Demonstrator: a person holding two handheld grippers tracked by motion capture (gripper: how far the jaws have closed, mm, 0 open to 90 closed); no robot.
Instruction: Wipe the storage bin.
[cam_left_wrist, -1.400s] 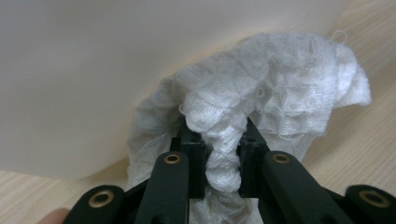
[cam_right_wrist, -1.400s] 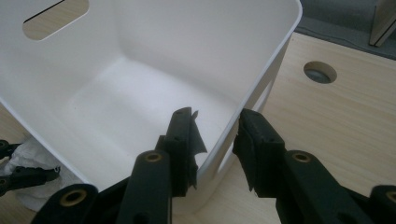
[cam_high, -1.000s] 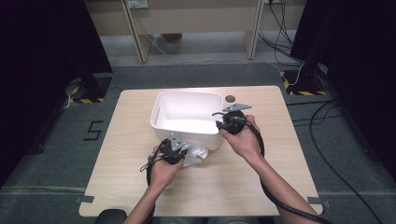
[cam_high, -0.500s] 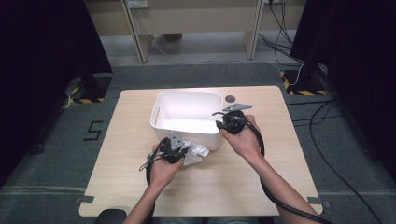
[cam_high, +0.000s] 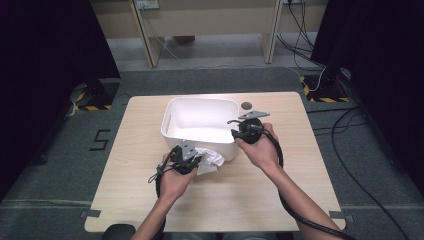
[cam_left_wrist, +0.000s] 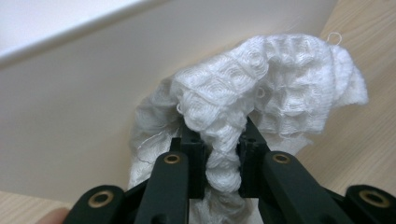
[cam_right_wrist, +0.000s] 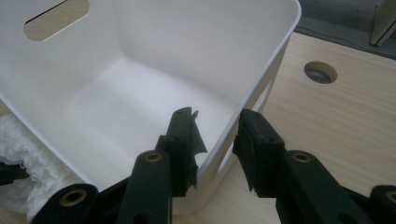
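The left gripper (cam_left_wrist: 218, 163) is pinching a fold of the white waffle-weave cloth (cam_left_wrist: 275, 88), its jaws pressed together on a bunched ridge of the fabric. The cloth (cam_high: 207, 159) is lying on the table (cam_high: 125, 200) against the near wall of the white plastic bin (cam_high: 200, 120), which is sitting toward the table's far edge. The right gripper (cam_right_wrist: 215, 140) is straddling the bin's right wall (cam_right_wrist: 261, 79) near its near corner, one jaw inside and one outside; whether the pads are actually pressing on the plastic cannot be told, since a little daylight is showing beside the wall.

Judging by its slump and loose threads, the cloth is likely being light, soft and limp, so it is probably going to droop and trail when lifted; a bunched fold like the one now gripped is seeming the surest hold. The bin is looking stiff, smooth and light, apt to slide unless steadied at the rim.

A dark "5" (cam_high: 98, 140) is marking the floor left of the table; no brand or label is readable on cloth or bin
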